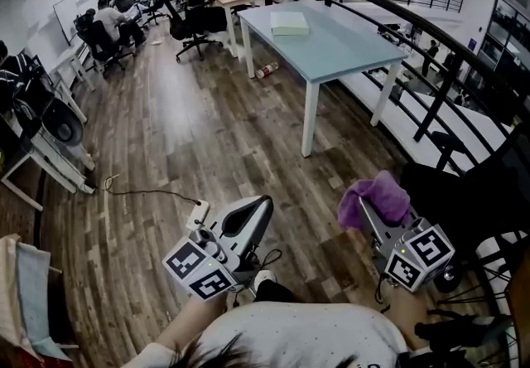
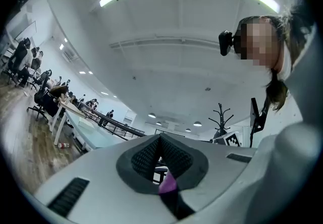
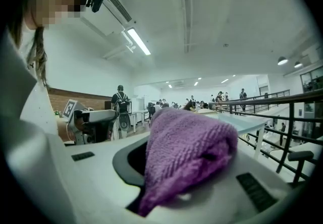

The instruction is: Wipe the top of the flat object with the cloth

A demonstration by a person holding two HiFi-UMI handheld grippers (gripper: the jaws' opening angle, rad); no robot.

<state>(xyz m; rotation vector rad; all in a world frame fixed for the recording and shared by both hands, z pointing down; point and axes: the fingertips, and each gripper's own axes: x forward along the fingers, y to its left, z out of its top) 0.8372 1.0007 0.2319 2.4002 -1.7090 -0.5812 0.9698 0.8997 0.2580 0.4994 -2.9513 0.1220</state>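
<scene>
**Head view.** The right gripper (image 1: 369, 210) is clamped on the purple cloth (image 1: 377, 195), which bunches over its jaws. The left gripper (image 1: 260, 209) is held level beside it and carries nothing we can see here. The flat object (image 1: 289, 23), a pale slab, lies on the light blue table (image 1: 348, 55), well apart from both grippers across the wooden floor (image 1: 190, 134). We judge that wiping has not yet begun.

**Left gripper view.** The jaws are pressed together. A purple sliver (image 2: 168, 183) shows low at the seam. We cannot tell whether it is pinched or lies beyond.

**Right gripper view.** The jaws pinch the cloth near its lower fold, and the free bulk mounds forward.

**Handling.** We expect the cloth to be light, soft and limp. Keep the grip deep in the bunch so that a padded face meets the slab. The slab looks light and may slide under wiping pressure.
</scene>
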